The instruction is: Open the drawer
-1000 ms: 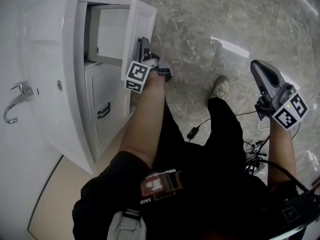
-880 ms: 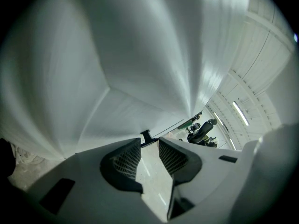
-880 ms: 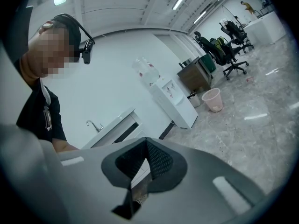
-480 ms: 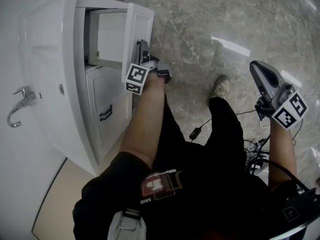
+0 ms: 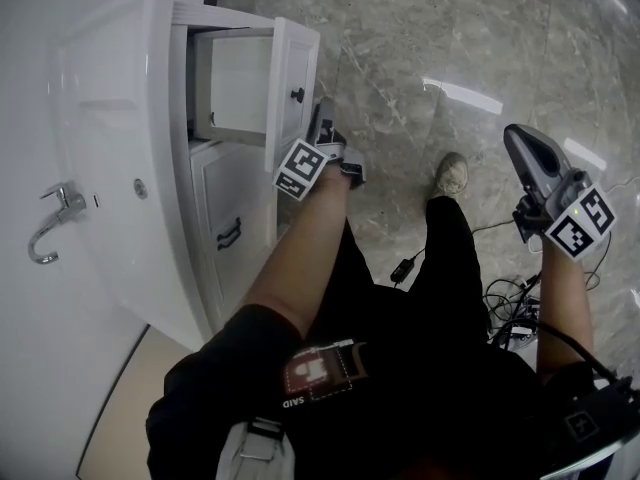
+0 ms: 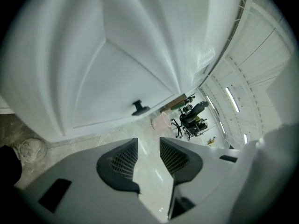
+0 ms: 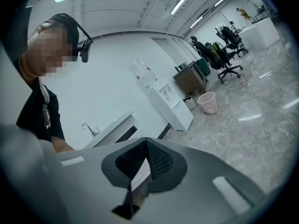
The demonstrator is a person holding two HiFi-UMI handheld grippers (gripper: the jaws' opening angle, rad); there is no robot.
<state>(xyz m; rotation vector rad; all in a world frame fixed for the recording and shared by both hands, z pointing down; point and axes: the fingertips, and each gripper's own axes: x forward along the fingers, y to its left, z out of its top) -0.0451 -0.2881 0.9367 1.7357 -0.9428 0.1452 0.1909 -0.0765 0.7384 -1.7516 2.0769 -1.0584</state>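
top drawer (image 5: 293,58) pulled out at 11 o'clock, job looks done; l gripper (image 6: 148,148) clear of knob (image 6: 139,108), jaws part-open, empty; r gripper (image 7: 145,153) closed, idle at 3.

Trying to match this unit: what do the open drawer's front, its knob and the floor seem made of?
Drawer front: likely painted or lacquered wood board, smooth white with a routed panel.
Knob: dark, possibly metal.
Floor: polished grey stone or stone-look tile, veined and reflecting lights.
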